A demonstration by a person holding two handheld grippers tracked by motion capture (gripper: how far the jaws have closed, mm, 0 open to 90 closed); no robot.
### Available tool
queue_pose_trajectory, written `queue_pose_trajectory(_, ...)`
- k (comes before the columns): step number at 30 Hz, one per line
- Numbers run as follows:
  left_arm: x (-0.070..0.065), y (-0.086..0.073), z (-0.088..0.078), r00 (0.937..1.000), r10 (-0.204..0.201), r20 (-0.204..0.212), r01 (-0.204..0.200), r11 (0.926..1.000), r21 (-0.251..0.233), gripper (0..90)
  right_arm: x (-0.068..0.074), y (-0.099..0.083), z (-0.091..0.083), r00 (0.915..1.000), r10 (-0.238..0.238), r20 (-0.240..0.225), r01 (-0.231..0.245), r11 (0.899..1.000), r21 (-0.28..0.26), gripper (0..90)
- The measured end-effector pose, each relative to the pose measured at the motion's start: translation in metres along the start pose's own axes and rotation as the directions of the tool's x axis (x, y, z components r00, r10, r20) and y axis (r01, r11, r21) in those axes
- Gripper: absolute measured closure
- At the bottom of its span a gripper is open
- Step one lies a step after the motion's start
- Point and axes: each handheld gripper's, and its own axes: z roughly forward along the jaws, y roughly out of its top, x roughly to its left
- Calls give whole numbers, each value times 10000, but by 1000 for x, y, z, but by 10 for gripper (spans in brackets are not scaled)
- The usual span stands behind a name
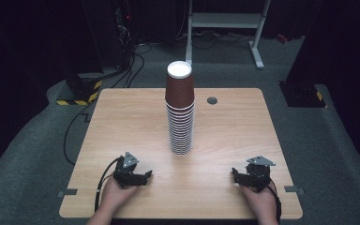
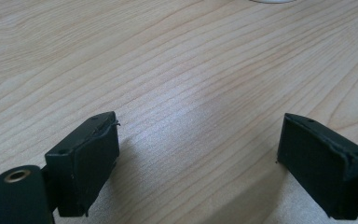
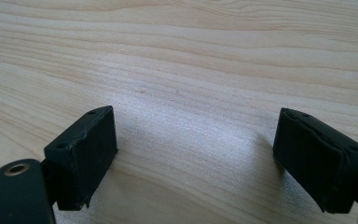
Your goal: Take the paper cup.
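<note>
- Ahead, a tall stack of brown paper cups (image 1: 180,110) stood light and crushable; I judged its top cup's sides the best hold.
- Both my left gripper (image 1: 144,176) and right gripper (image 1: 237,175) rested released, empty.

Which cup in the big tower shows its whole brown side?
The top cup of the stack. It sits upside down with its white bottom up; the cups under it show just striped rims.

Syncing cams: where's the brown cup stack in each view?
High view: cup stack at table centre.
Left gripper view: white sliver at top edge, probably its base.
Right gripper view: bare wood between the open right tongs.
Shared landmark: wood-grain tabletop.
</note>
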Motion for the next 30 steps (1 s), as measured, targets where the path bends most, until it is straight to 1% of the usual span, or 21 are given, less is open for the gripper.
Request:
queue_pose_trajectory(3, 0, 0, 0, 10000, -33, -21, 33, 10000, -4, 129, 0, 0, 0, 10000, -11, -22, 11, 10000, -14, 131)
queue_pose_trajectory(10, 0, 0, 0, 10000, 32, -15, -32, 10000, -1, 131, 0, 0, 0, 10000, -18, -21, 18, 10000, -5, 130)
queue_pose_trajectory(16, -1, 0, -1, 10000, -24, -40, 24, 10000, -5, 135, 0, 0, 0, 10000, -18, -26, 18, 10000, -5, 131)
queue_pose_trajectory(21, -4, -1, -1, 9996, -162, -248, 161, 9999, -35, 141, 0, 0, 0, 10000, -16, -25, 16, 10000, -4, 131)
queue_pose_trajectory(23, -5, -1, -2, 9985, -121, -538, 118, 9999, -56, 127, 0, 0, 0, 10000, -32, -39, 32, 10000, -1, 131)
queue_pose_trajectory(24, -6, -2, -2, 9982, -94, -584, 90, 9999, -65, 127, 0, 0, 0, 10000, -37, -43, 37, 10000, -2, 131)
queue_pose_trajectory(25, -6, -2, -3, 9978, -183, -637, 178, 9998, -86, 127, 0, 0, 0, 10000, -37, -43, 37, 10000, 0, 131)
queue_pose_trajectory(26, -6, -2, -3, 9978, -183, -637, 178, 9998, -86, 128, 0, 0, 0, 10000, -37, -43, 37, 10000, 0, 131)
queue_pose_trajectory(28, -5, -3, -3, 9972, -375, -650, 372, 9993, -61, 128, 0, 0, 0, 10000, -38, -50, 38, 10000, -8, 131)
queue_pose_trajectory(30, -4, -3, -4, 9972, -403, -630, 402, 9992, -22, 132, 0, 0, 0, 10000, -32, -48, 32, 10000, 3, 132)
